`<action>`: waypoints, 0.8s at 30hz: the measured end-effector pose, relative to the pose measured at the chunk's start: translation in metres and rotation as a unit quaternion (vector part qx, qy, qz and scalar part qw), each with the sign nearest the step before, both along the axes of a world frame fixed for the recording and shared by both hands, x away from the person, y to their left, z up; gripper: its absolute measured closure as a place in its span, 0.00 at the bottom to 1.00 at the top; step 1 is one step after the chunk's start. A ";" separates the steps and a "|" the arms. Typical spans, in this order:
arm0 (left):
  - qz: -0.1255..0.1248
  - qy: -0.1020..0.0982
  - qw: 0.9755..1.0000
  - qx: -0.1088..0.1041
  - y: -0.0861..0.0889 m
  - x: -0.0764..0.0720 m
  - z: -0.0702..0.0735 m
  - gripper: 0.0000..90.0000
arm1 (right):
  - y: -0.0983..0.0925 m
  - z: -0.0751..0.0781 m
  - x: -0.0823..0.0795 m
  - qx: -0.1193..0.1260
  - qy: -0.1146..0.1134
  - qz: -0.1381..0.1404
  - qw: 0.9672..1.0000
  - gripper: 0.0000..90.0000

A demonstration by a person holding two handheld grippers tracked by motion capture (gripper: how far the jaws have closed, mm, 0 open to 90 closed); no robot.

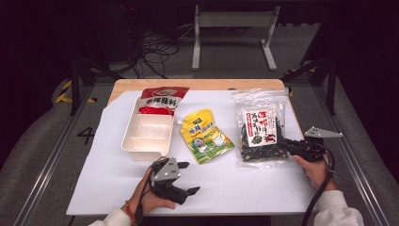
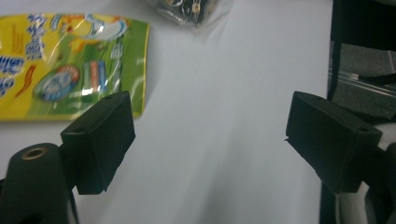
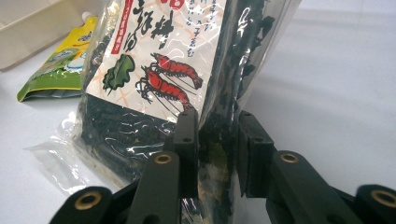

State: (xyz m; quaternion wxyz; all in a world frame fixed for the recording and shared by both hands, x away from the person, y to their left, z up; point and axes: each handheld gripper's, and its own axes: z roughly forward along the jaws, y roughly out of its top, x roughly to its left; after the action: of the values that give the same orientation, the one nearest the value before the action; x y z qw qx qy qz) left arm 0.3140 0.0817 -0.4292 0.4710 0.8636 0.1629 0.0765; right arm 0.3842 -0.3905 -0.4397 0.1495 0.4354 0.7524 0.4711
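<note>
A clear bag of dark dried seaweed (image 1: 258,128) with a red shrimp label lies at the right of the white sheet. My right gripper (image 1: 283,143) is shut on its near right edge. In the right gripper view the bag (image 3: 154,70) rises between the two pads, and the right gripper (image 3: 215,122) pinches the plastic. My left gripper (image 1: 190,177) hovers over the bare sheet near the front, open, with nothing between its fingers. In the left gripper view the left gripper (image 2: 210,135) stands wide apart, and the yellow-green spout pouch (image 2: 60,70) lies beyond its left jaw.
A white compartment tray (image 1: 126,136) sits at the left, with a red sauce packet (image 1: 162,100) in its far end. The yellow-green pouch (image 1: 205,136) lies between tray and seaweed bag. Behind the table are cables and a white stand (image 1: 233,21) on the floor.
</note>
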 end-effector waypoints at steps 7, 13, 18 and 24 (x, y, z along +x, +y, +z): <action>0.017 0.007 1.000 0.000 -0.058 0.051 0.005 0.16 | 0.005 -0.001 -0.006 -0.005 -0.023 0.019 1.000 0.80; 0.034 0.060 0.997 -0.034 -0.084 0.088 -0.002 0.15 | 0.005 -0.001 -0.012 -0.005 -0.036 0.024 0.999 0.80; 0.033 0.085 0.995 -0.035 -0.104 0.104 -0.008 0.15 | 0.006 -0.002 -0.019 -0.009 -0.055 0.036 0.998 0.80; 0.032 0.100 0.993 -0.052 -0.115 0.115 -0.010 0.16 | 0.011 -0.002 -0.021 -0.009 -0.068 0.052 0.996 0.80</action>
State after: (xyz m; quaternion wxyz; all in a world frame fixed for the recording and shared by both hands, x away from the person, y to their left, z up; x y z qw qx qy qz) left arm 0.4288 -0.0333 -0.4387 0.4937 0.8357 0.2405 -0.0040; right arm 0.3629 -0.3793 -0.4412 0.1792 0.3611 0.7667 0.4997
